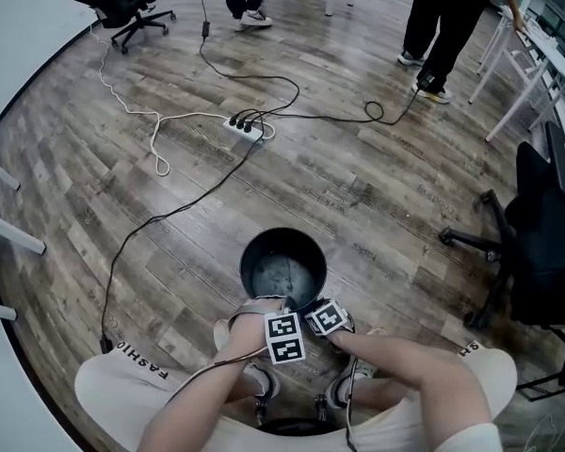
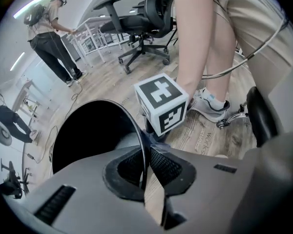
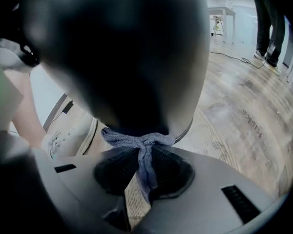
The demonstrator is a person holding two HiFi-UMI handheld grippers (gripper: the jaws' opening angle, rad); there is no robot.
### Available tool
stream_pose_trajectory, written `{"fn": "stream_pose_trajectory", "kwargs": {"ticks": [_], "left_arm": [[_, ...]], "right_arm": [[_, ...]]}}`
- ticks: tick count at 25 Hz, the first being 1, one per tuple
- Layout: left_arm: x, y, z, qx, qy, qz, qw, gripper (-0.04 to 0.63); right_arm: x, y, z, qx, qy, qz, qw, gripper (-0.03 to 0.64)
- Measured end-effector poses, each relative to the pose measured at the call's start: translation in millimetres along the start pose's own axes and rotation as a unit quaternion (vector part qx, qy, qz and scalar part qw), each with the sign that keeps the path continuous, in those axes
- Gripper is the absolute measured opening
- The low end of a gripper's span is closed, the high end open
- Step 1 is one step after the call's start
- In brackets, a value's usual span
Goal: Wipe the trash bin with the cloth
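Observation:
The black round trash bin (image 1: 282, 264) stands upright on the wood floor between the seated person's feet. At its near rim my left gripper (image 1: 279, 305) is shut on the thin rim (image 2: 136, 126), which runs between the two pads. In the left gripper view the dark bin (image 2: 88, 135) lies left of my left gripper (image 2: 146, 165). My right gripper (image 1: 313, 307) is beside it, shut on a blue-grey cloth (image 3: 139, 143). In the right gripper view the bunched cloth in my right gripper (image 3: 144, 172) presses against the bin's outer wall (image 3: 122, 57). The cloth is hidden in the head view.
A white power strip (image 1: 243, 126) with cables trails across the floor beyond the bin. A black office chair (image 1: 537, 243) stands at the right, another (image 1: 113, 8) at the far left. People stand at the back (image 1: 447, 26). The person's shoe (image 2: 210, 101) is close by.

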State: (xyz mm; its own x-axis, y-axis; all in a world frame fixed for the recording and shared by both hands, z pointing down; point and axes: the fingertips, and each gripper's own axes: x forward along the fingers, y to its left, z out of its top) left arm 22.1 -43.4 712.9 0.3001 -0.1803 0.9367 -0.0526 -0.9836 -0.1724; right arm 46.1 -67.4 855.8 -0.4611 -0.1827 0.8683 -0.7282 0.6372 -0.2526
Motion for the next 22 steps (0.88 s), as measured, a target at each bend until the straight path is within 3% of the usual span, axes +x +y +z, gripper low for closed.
{"fn": "stream_pose_trajectory", "kwargs": {"ticks": [7, 13, 17, 22], "left_arm": [[1.6, 4.2, 0.7, -0.006, 0.003, -0.001, 1.0000, 0.041], [0.1, 2.5, 2.0, -0.004, -0.002, -0.001, 1.0000, 0.044], [-19.2, 11.2, -2.2, 0.056, 0.008, 0.001, 0.9984, 0.125], [-28.0, 4.9, -30.7, 0.101, 0.046, -0.004, 0.9938, 0.146]], "right_arm": [[47.6, -5.4, -19.6, 0.035, 0.000, -0.009, 0.999, 0.072], [0.0, 11.3, -8.9, 0.180, -0.005, -0.031, 0.983, 0.072], [-50.1, 29.7, 2.5, 0.153, 0.014, -0.021, 0.988, 0.072], [-99.8, 34.9, 23.5, 0.141, 0.001, -0.031, 0.990, 0.072]]}}
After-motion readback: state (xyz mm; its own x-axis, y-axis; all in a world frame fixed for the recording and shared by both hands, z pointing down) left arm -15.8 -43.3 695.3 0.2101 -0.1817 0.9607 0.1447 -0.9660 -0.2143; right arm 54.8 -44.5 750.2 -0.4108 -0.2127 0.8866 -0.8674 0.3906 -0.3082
